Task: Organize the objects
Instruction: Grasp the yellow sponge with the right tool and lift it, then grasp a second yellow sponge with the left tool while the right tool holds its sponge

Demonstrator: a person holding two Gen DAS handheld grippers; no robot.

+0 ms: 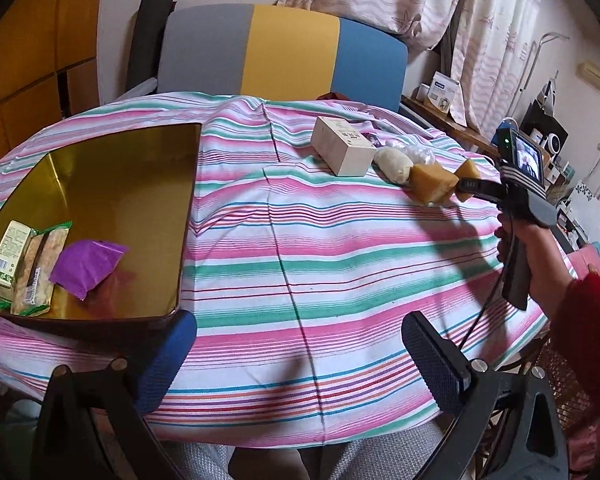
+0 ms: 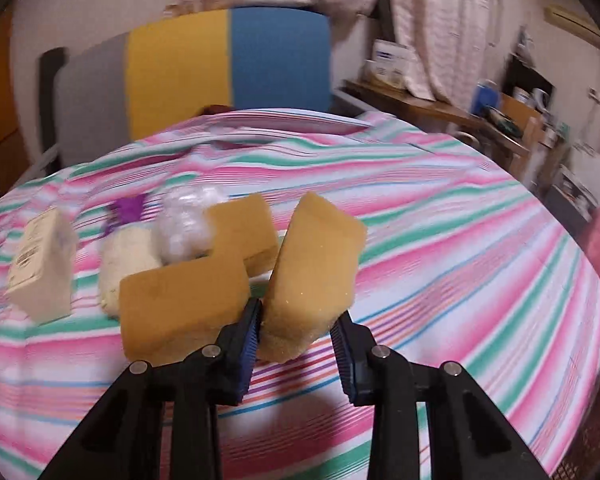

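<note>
Wide bare striped cloth between the gold tray and the far clutter: white box, sponges packed tight, blocking there

The tablecloth carries pink, green, white and blue stripes, the tray is gold inside, the packet in it is purple, the sponges are tan, the box is cream, and the chair back is grey, yellow and blue.

Both wrist cameras look down slantwise from the table's near edge, sharing the sponges toward its right edge.
</note>
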